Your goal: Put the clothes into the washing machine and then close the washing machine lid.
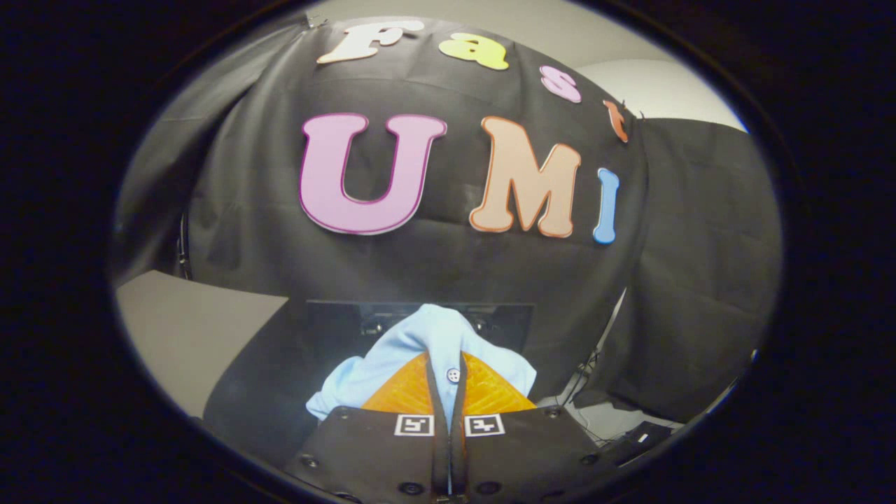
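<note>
A light blue buttoned garment (413,343) is pinched between my fingers and bunches out to both sides of them. My gripper (449,374) is shut on it, held up in the air facing the booth's black cloth wall. A white button of the garment sits right at the fingertips. Just beyond the cloth, a dark rectangular panel (511,318) with small fittings shows behind the garment; I cannot tell what it is.
A pale table surface (182,336) lies to the left below the cloth wall. Cables and a dark device (630,437) lie on the floor to the right. Black cloth hangs all around ahead.
</note>
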Available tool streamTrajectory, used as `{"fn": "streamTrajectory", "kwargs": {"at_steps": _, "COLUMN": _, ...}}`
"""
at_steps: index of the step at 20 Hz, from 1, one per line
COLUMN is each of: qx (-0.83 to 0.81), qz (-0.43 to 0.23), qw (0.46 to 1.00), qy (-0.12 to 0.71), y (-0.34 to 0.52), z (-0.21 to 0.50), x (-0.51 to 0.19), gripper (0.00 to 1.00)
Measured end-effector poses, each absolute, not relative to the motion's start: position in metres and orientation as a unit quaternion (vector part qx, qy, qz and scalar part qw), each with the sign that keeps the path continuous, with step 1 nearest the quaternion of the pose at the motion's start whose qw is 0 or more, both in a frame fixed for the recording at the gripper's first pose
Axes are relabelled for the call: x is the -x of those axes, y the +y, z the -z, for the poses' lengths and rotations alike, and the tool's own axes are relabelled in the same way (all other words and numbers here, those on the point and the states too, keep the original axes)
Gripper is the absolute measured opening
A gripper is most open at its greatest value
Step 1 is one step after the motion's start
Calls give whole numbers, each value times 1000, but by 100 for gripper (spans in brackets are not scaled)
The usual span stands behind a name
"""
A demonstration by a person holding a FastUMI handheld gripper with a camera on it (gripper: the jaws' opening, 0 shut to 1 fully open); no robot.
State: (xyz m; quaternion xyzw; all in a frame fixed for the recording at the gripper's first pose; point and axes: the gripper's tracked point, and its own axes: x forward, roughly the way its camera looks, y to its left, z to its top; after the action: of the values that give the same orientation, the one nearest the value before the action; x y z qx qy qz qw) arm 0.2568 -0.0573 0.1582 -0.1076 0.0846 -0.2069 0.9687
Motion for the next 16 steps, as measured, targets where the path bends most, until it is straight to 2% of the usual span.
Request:
{"fn": "streamTrajectory", "kwargs": {"at_steps": 13, "qx": 103, "qz": 161, "qw": 966, "qy": 174, "y": -60, "z": -54, "x": -301, "gripper": 2}}
{"fn": "streamTrajectory", "kwargs": {"at_steps": 14, "qx": 99, "qz": 160, "qw": 966, "qy": 179, "y": -60, "z": -48, "x": -302, "gripper": 10}}
{"fn": "streamTrajectory", "kwargs": {"at_steps": 16, "qx": 92, "qz": 159, "qw": 966, "qy": 182, "y": -61, "z": -42, "x": -307, "gripper": 10}}
